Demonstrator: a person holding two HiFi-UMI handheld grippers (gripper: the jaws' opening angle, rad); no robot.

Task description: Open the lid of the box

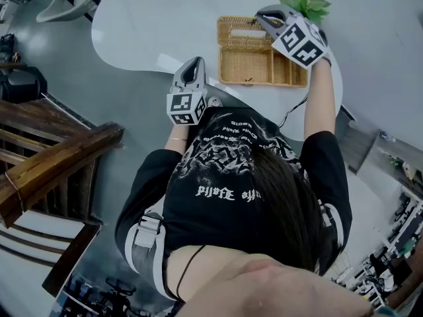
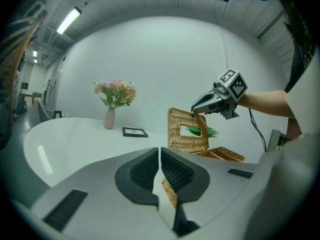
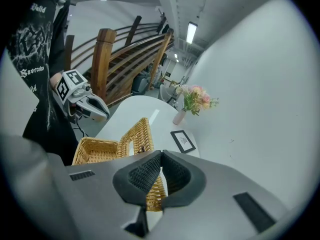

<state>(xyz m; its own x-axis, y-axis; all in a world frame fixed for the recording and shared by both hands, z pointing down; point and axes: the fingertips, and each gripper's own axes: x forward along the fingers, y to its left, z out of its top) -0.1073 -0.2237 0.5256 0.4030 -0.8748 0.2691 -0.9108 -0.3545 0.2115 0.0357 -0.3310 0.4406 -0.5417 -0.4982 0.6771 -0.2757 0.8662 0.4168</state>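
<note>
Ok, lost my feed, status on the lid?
Right gripper shut on tan woven wicker lid, standing upright. Left gripper shut, empty. Nothing blocking.

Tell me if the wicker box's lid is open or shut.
Open: the lid stands upright above the box, its top edge pinched by the right gripper.

1. The person is wearing a black short-sleeved T-shirt point(image 1: 244, 177), centre of the head view, carrying white lettering and a white graphic print.
2. A thin bracelet point(image 1: 177, 139) is circling the left wrist; a pale strap point(image 1: 149, 232) with a buckle is showing at lower left.
3. The left gripper point(image 1: 196, 63) and right gripper point(image 1: 263, 13) are showing grey moulded shells, each bearing a white marker cube point(image 1: 187, 107) printed with black squares.
4. Black ribbed pads point(image 2: 142, 171) are lining the jaws.
5. A thin black cable point(image 1: 297, 107) is trailing beside the right forearm.
</note>
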